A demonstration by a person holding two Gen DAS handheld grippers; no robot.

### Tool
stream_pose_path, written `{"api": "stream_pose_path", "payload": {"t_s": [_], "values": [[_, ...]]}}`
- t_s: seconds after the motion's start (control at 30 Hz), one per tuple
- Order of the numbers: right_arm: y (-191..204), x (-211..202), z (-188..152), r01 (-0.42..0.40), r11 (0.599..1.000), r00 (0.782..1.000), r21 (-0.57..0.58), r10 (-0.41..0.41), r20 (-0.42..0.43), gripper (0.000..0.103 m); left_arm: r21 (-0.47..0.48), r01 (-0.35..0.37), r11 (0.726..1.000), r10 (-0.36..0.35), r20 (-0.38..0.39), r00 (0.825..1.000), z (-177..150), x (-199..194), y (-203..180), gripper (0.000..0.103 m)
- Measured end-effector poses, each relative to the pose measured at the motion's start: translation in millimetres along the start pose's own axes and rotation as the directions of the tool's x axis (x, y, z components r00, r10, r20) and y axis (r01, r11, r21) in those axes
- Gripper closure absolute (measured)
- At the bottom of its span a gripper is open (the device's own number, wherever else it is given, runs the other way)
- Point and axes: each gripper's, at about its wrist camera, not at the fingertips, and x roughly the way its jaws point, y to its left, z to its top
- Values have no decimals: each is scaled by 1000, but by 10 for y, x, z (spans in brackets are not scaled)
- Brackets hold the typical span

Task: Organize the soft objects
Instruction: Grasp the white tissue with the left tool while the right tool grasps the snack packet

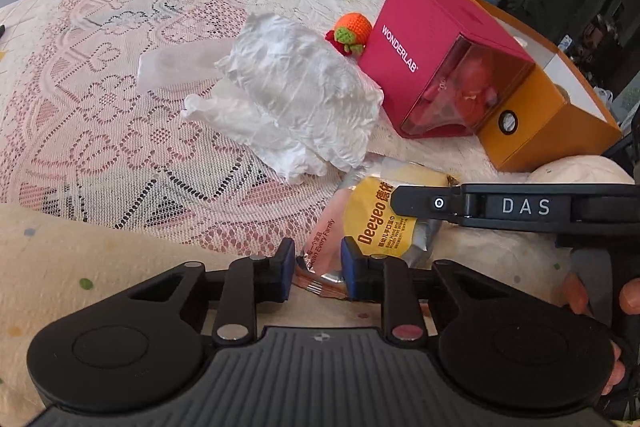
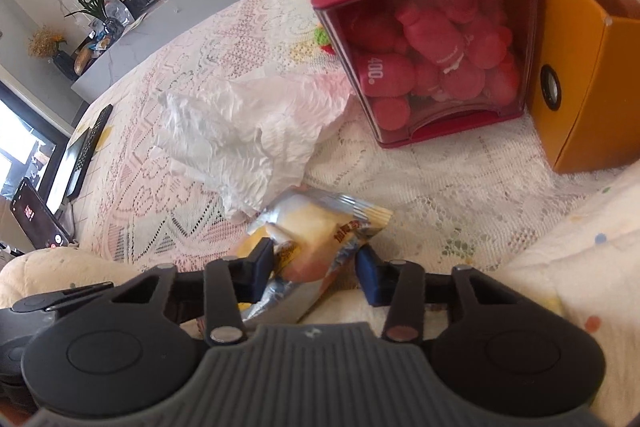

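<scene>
A yellow and pink Deeyeo wipes pack [image 1: 372, 223] lies at the table's near edge. My left gripper [image 1: 316, 269] has its blue pads on both sides of the pack's near end and is shut on it. My right gripper [image 2: 316, 267] straddles the same pack [image 2: 312, 239] from the other side, its pads touching it. The right gripper's body [image 1: 520, 207] shows in the left wrist view above the pack. A crumpled white plastic bag [image 1: 296, 95] lies beyond. A crocheted orange toy [image 1: 350, 33] sits behind it.
A red WONDERLAB box [image 1: 440, 67] full of red soft items lies on its side, next to an open orange box [image 1: 552, 115] holding yarn. The lace tablecloth [image 1: 120, 107] covers the table. A phone [image 2: 36, 223] and a keyboard [image 2: 88, 143] lie at the far left.
</scene>
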Motion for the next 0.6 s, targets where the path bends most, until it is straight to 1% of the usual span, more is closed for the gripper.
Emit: {"api": "stream_pose_path", "payload": {"t_s": [0.03,0.07,0.13,0.2,0.27,0.37,0.4,0.47,0.53,0.6], "values": [[9,7,-5,4,1000,1000,-9,-4,4,68,5,-2,1000,2,-1,1000,-1,5,-9,76],[10,10,-10,-1,1000,1000,-12,1,9,73,7,-4,1000,4,-2,1000,-4,8,-12,77],[-11,-3,-11,-20,1000,1000,1,20,21,81,1,-2,1000,2,1,1000,-4,3,-2,77],[-8,-45,-16,-19,1000,999,-1,19,37,91,-4,-2,1000,2,10,1000,-17,-17,6,77],[14,-113,-13,-25,1000,998,-17,26,51,94,-4,-2,1000,2,24,1000,-13,-50,3,77],[59,-248,9,-15,998,995,-55,20,95,95,-8,-13,1000,13,62,998,11,-132,-7,76],[68,-296,28,-5,998,994,-67,13,112,95,-16,-10,1000,11,78,997,19,-170,3,74],[74,-383,84,12,997,991,-81,-1,133,95,-42,-11,999,16,106,994,49,-239,22,67],[72,-444,144,34,995,989,-96,-20,146,95,-61,-18,998,26,138,990,89,-305,45,56],[79,-468,203,57,991,987,-124,-38,156,95,-62,-36,997,45,160,986,146,-353,66,50]]}}
